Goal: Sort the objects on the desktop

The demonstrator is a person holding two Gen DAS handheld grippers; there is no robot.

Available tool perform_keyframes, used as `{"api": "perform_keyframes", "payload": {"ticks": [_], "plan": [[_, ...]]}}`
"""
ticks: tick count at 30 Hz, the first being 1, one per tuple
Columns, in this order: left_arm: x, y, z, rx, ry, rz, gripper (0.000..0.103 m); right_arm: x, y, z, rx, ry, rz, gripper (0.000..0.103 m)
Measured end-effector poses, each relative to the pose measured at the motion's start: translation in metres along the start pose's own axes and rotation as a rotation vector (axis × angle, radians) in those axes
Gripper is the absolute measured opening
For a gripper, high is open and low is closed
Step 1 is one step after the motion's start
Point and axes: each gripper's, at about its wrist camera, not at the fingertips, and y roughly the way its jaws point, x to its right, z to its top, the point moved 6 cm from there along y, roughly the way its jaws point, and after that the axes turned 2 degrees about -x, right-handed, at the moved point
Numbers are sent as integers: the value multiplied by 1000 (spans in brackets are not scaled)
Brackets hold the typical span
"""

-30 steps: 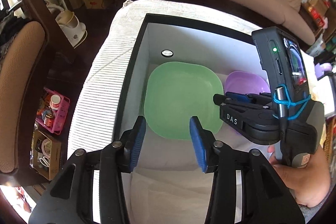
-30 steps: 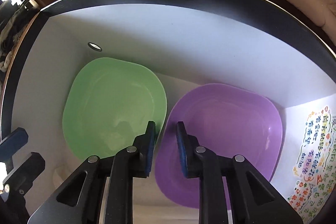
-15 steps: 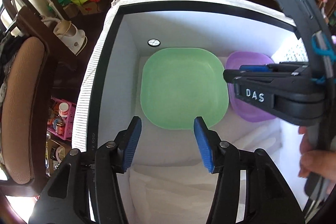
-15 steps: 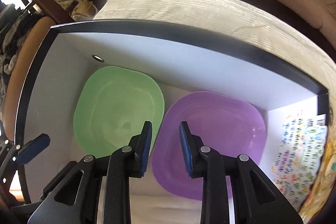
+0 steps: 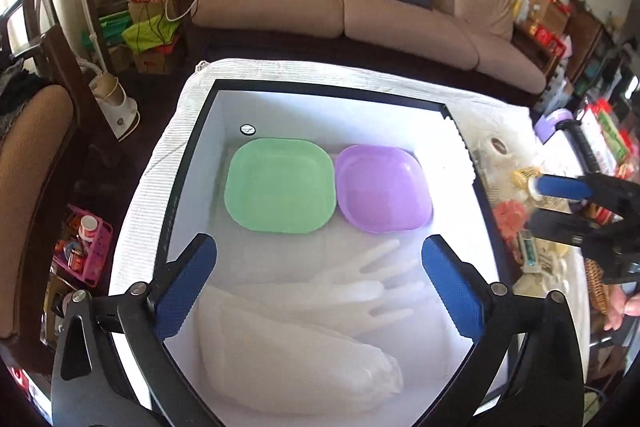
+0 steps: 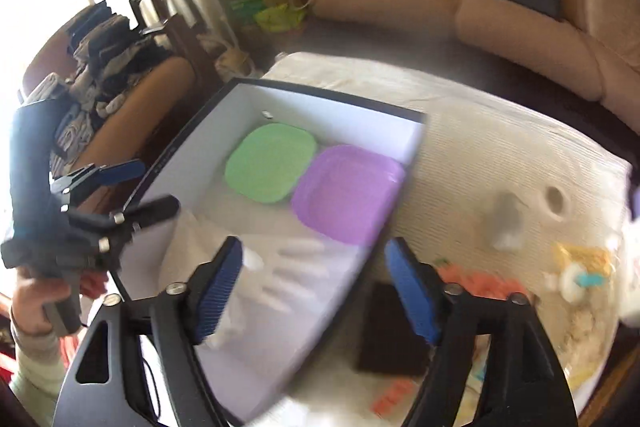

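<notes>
A black-rimmed box point(image 5: 320, 89) with white walls holds a green plate point(image 5: 280, 185) and a purple plate point(image 5: 384, 187) side by side at its far end. White gloves point(image 5: 360, 287) lie in its near half. My left gripper point(image 5: 320, 283) hangs above the gloves, jaws opening wide with nothing between them. My right gripper point(image 6: 316, 291) hovers over the box's right rim point(image 6: 328, 95), jaws also opening and empty. The right wrist view is blurred but shows the green plate point(image 6: 268, 163), the purple plate point(image 6: 344, 191) and my left gripper point(image 6: 136, 189).
The box sits on a table under a white ribbed cloth point(image 5: 168, 155). Right of the box lie a tape roll point(image 5: 498, 147), orange bits point(image 5: 510, 215), a black block point(image 6: 392, 331) and small clutter. A sofa point(image 5: 360, 7) stands behind, a chair point(image 5: 32, 187) at the left.
Both grippers have pulled up and back from the plates and spread their jaws wide. The right one swung right, over the box's edge and the table. The gloves came into view.
</notes>
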Motion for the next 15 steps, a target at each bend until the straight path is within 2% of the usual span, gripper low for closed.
{"api": "perform_keyframes", "payload": {"ticks": [3, 6, 9, 11, 15], "plan": [[24, -11, -6, 7, -13, -32, 103, 33, -49, -30, 69, 44, -28, 87], [67, -21, -15, -14, 9, -97, 103, 64, -76, -52, 118, 139, -36, 103], [117, -26, -22, -36, 23, -148, 103, 103, -110, -84, 139, 228, -74, 103], [149, -26, -28, -47, 19, -153, 103, 123, -125, -104, 156, 283, -99, 103], [206, -15, -53, -90, -17, -224, 103, 157, -144, -145, 180, 395, -92, 103]]}}
